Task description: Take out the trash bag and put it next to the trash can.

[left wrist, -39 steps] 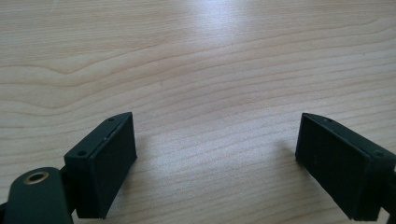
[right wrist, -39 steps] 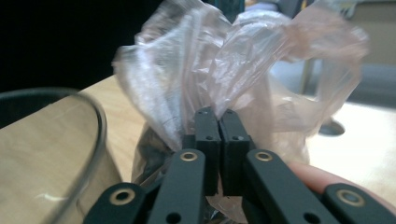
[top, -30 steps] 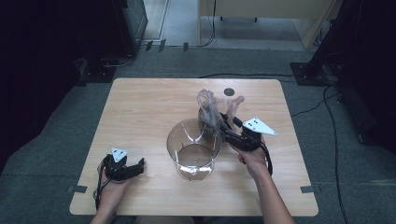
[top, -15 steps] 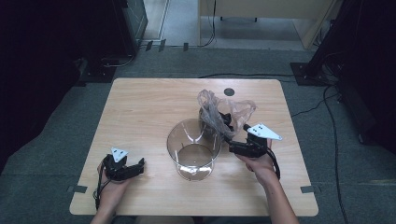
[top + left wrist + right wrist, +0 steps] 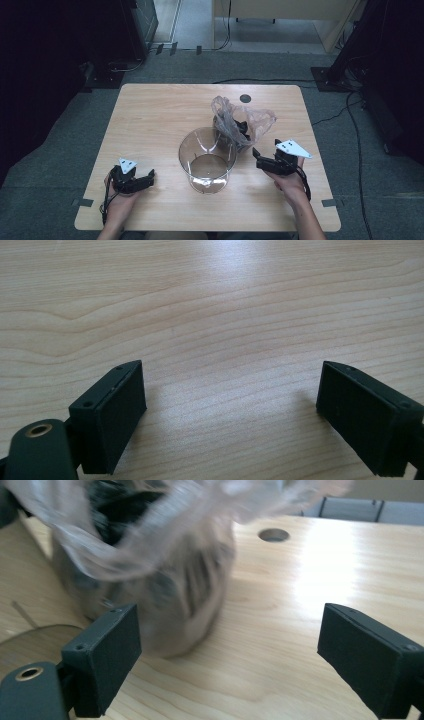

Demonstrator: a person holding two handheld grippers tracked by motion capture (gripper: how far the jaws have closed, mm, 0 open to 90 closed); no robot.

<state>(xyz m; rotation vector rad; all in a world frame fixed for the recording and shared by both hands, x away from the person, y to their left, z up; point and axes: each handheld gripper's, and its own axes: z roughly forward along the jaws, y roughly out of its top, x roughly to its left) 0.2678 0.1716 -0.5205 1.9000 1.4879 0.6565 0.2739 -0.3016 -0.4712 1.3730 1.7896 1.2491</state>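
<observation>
The wooden table (image 5: 150,120) carries two things close together near its middle: a clear glass bowl (image 5: 207,160) and, at about one o'clock from it and touching or nearly touching its rim, a crumpled thin plastic bag (image 5: 240,125) with something dark inside. The right gripper (image 5: 259,157) sits at about three o'clock from the bowl, just below the bag; its jaws have just been opening and now stand spread wide with nothing between them, the bag loose in front of them in the right gripper view (image 5: 150,565). The left gripper (image 5: 145,177) rests at about nine o'clock from the bowl, well apart from it, jaws also spread over bare wood (image 5: 225,340). The likeliest trouble, as I judge it, is the bag: it is soft and top-heavy with its mouth open, so it could slump, tip toward the bowl, or spill its dark contents. A careless pass of the right gripper could also snag the film and drag the bag, or knock the bowl, which would slide easily on smooth wood. No brand, label or writing can be read anywhere; the bag's contents are too blurred to identify.
</observation>
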